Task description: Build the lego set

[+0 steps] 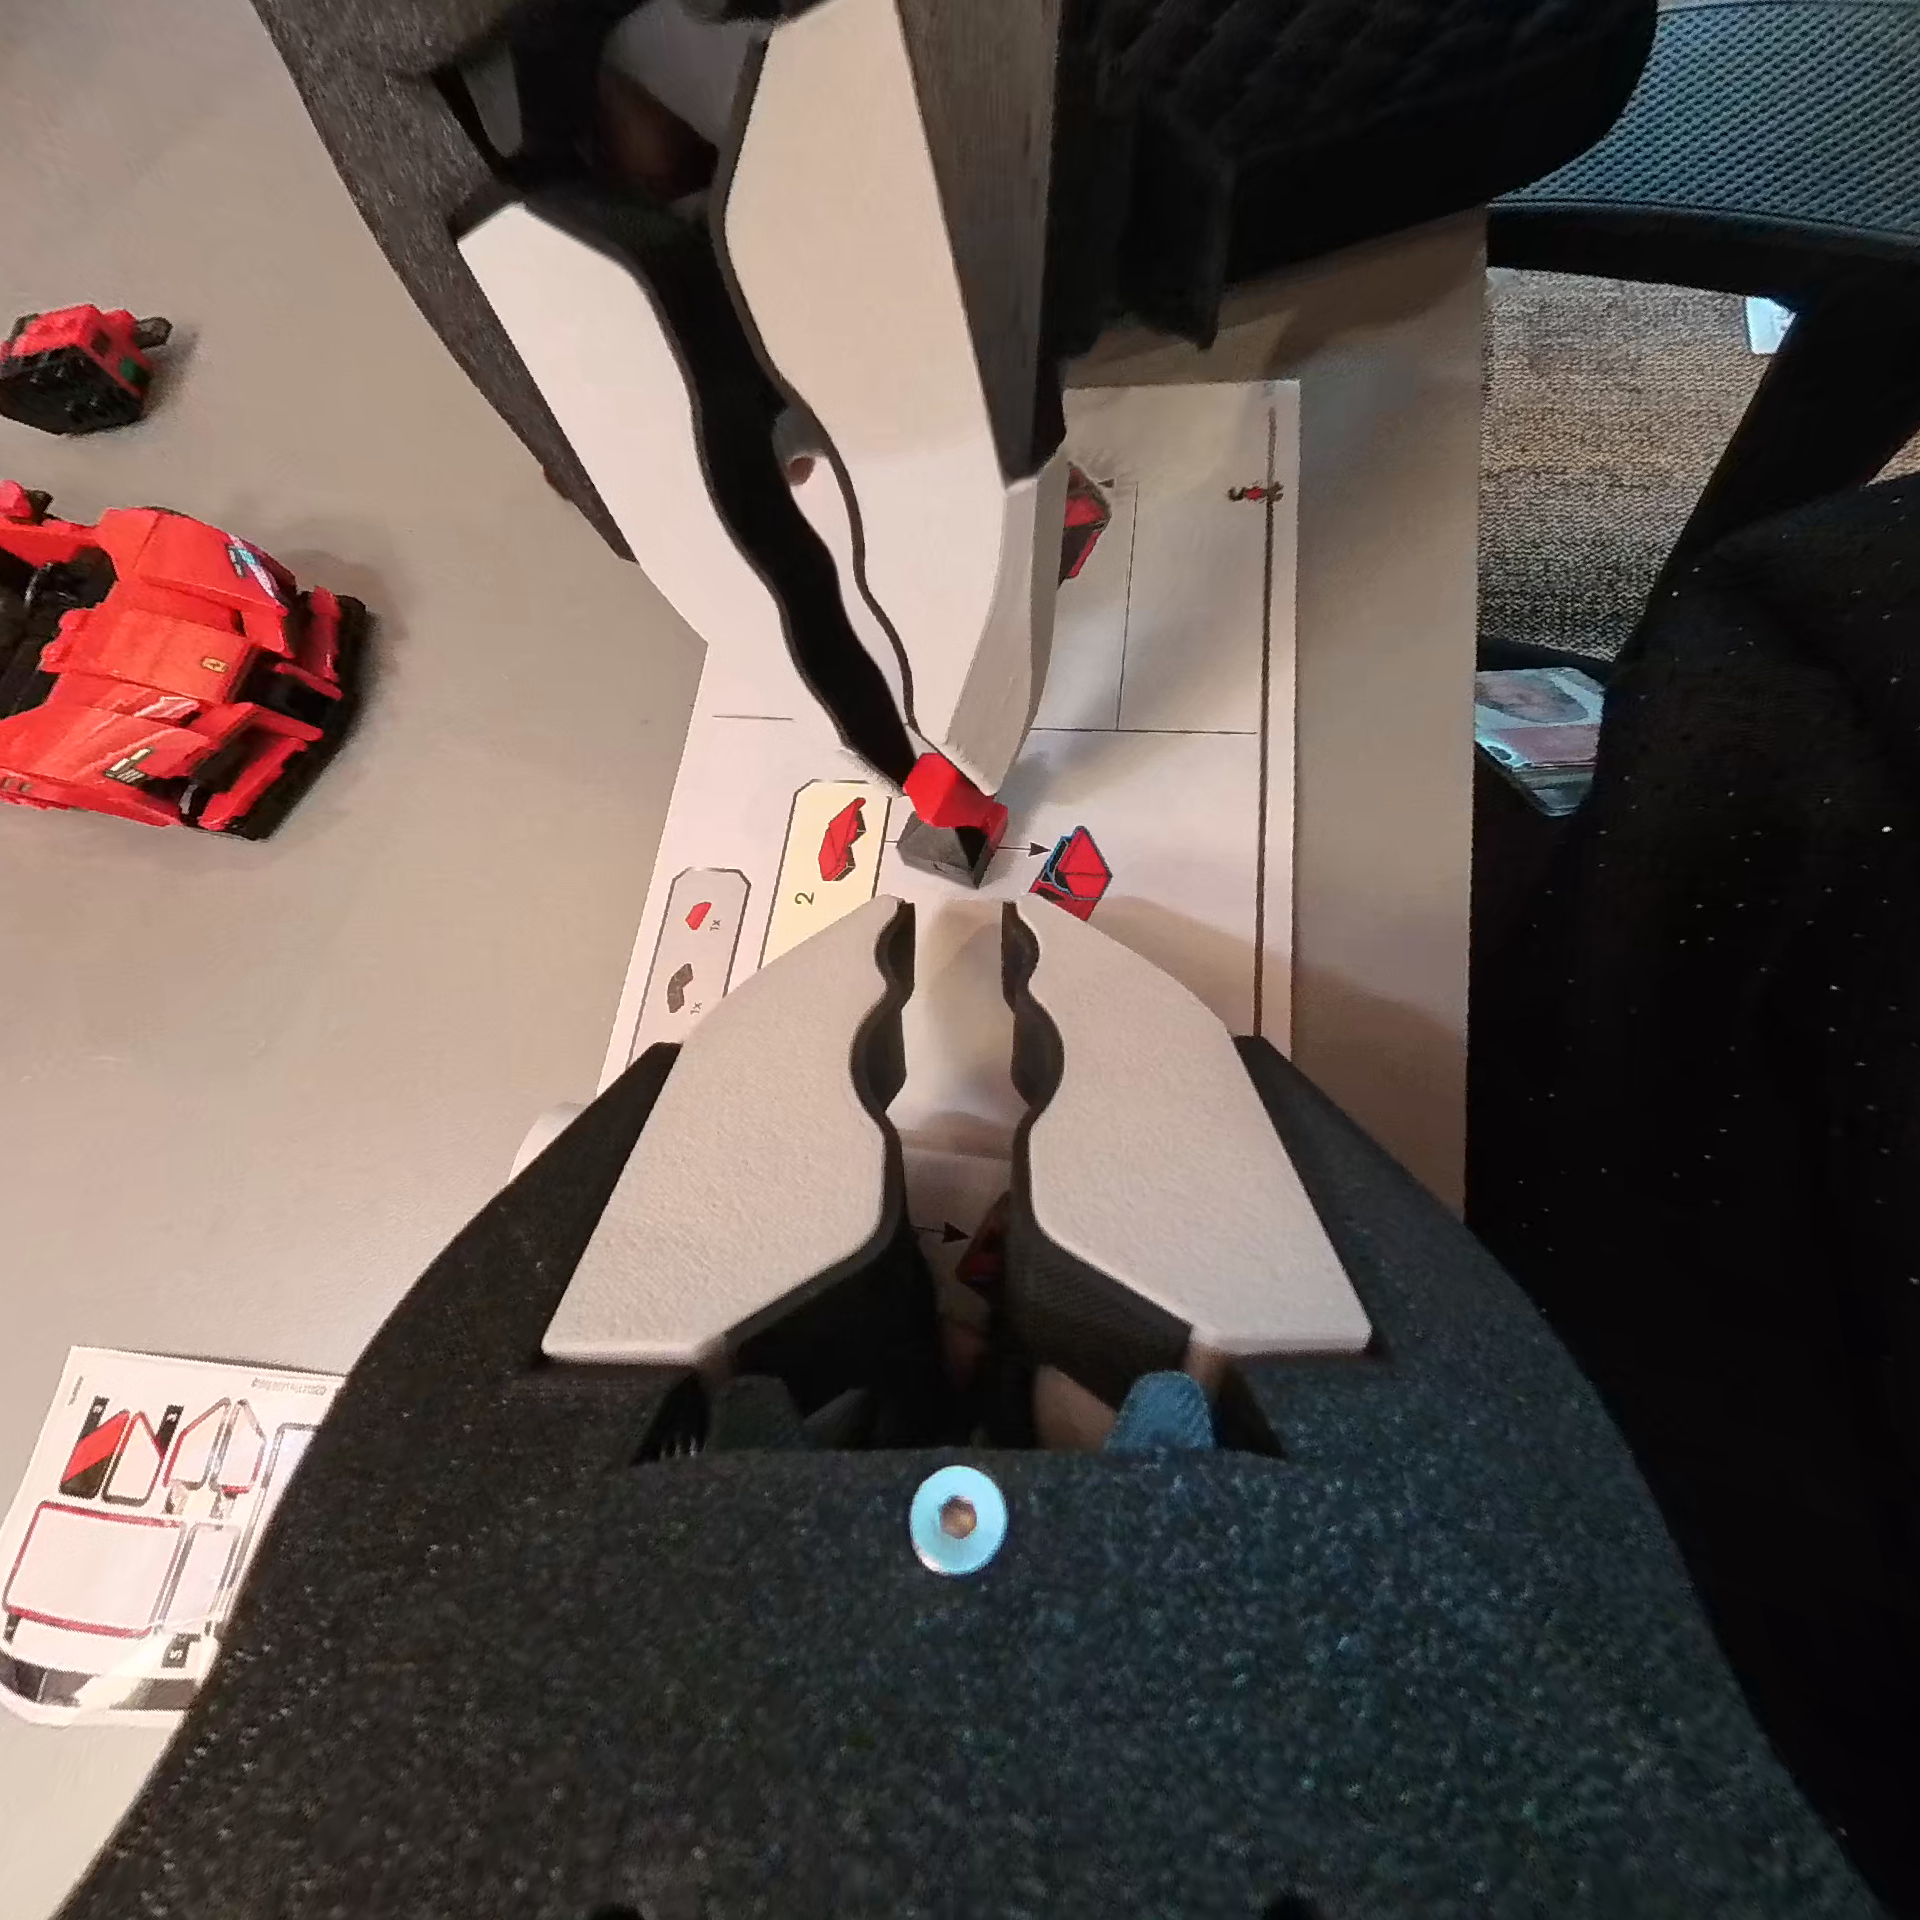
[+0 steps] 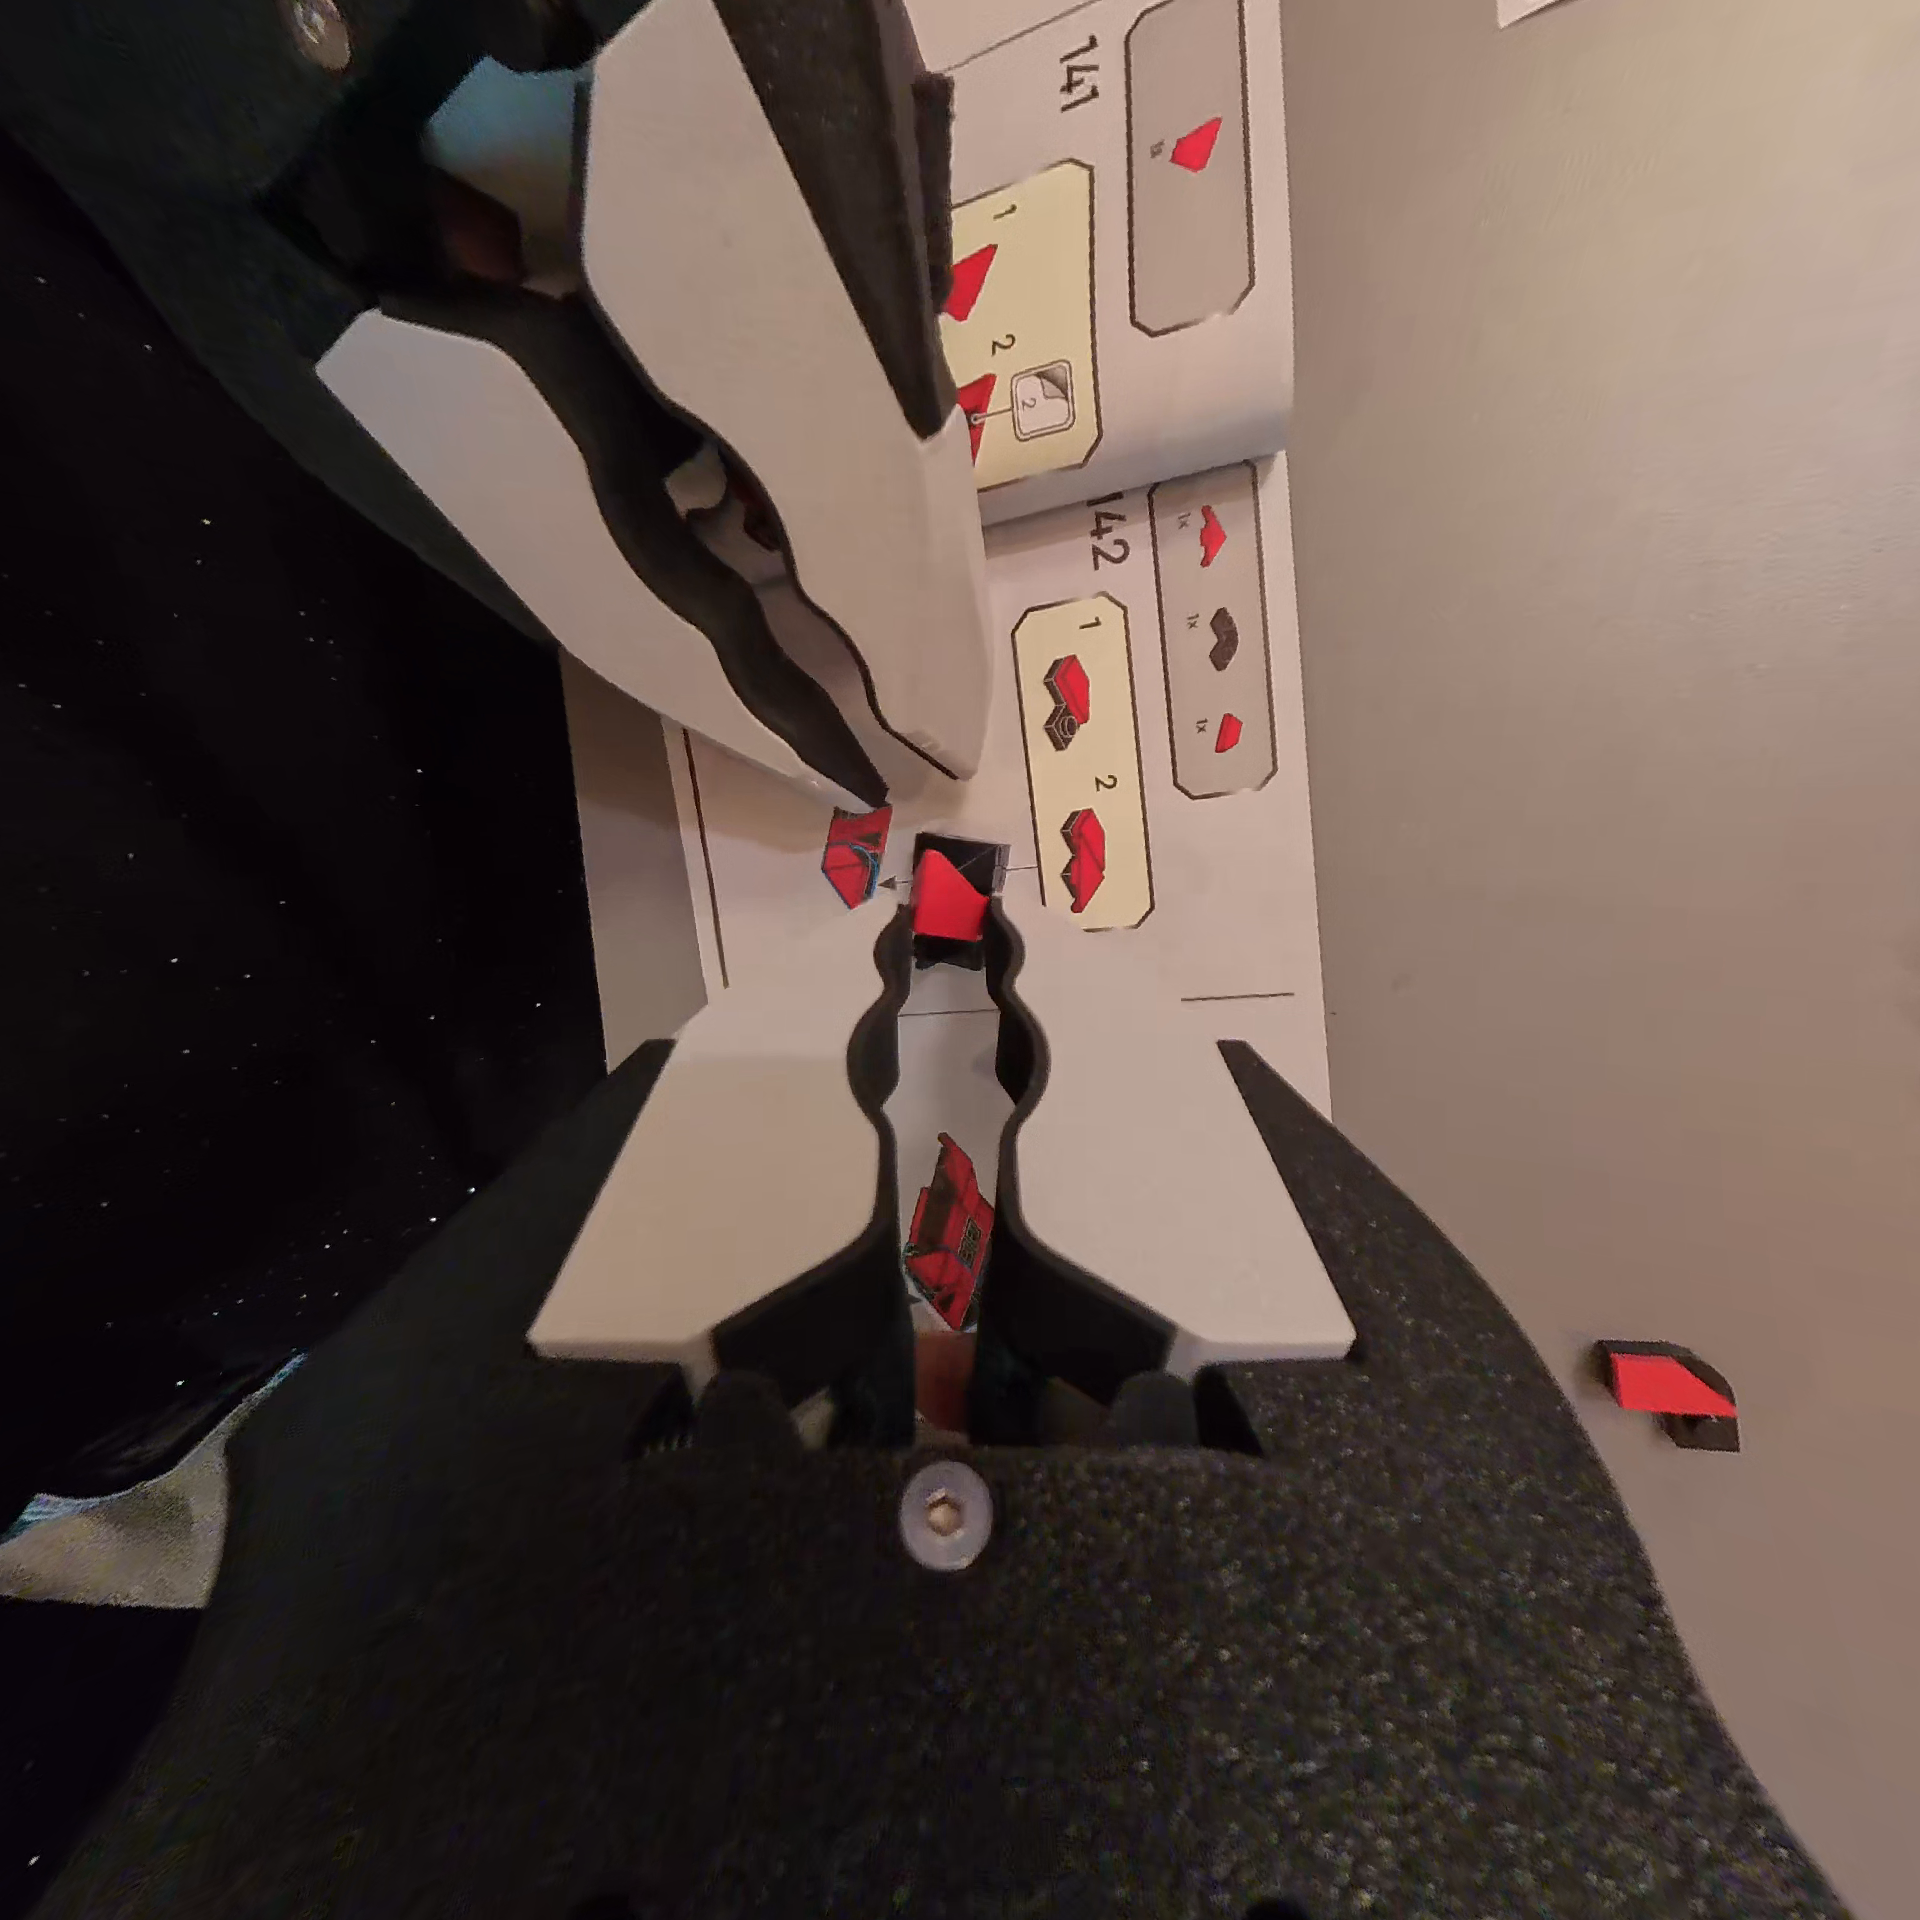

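My right gripper (image 2: 948, 925) is shut on a small red sloped brick (image 2: 940, 888) that sits on a black brick (image 2: 977, 847), just over the open instruction booklet (image 2: 1195, 416). In the left wrist view the right gripper (image 1: 940, 774) comes down from above, pinching the red brick (image 1: 951, 798) on the black brick (image 1: 940, 854), which touches the booklet page (image 1: 1174, 810). My left gripper (image 1: 956, 914) is narrowly open and empty, its tips just short of the bricks. It also shows in the right wrist view (image 2: 914, 784), facing the bricks from the far side.
A mostly built red car (image 1: 156, 665) and a small red and black sub-build (image 1: 78, 364) sit on the grey table at the left. A sticker sheet (image 1: 135, 1527) lies near the front left. A loose red and black piece (image 2: 1673, 1392) lies at the right. A black chair (image 1: 1714, 1039) stands beyond the table edge. Both grippers' tips are close together, under 4 cm apart. The mostly built red car (image 1: 156, 665) is about 15 cm from both grippers' fingertips.
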Motion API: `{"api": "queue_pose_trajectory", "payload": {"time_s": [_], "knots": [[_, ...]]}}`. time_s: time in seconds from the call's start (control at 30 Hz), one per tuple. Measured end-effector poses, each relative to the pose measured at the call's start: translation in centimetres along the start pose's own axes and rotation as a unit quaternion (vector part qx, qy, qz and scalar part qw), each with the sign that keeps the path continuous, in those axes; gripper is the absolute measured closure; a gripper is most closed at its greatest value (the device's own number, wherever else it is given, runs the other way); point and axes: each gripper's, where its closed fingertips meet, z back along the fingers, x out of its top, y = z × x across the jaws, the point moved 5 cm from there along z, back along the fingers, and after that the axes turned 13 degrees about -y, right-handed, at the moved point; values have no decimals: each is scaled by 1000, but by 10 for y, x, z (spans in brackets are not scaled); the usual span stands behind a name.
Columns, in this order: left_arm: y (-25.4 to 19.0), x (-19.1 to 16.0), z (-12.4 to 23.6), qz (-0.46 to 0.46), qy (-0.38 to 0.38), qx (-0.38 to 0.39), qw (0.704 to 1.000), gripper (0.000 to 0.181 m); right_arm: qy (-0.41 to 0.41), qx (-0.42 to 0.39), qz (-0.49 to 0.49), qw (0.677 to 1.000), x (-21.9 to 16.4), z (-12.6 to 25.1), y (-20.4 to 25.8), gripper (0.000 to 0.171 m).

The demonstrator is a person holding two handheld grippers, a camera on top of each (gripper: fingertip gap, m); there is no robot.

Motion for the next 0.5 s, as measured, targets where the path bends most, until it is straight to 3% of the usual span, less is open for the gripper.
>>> {"api": "queue_pose_trajectory", "payload": {"time_s": [0.5], "knots": [[0,-1,-2,-9,6,3,1000,166,10,-4,-12,1000,-2,-1,0,157]]}}
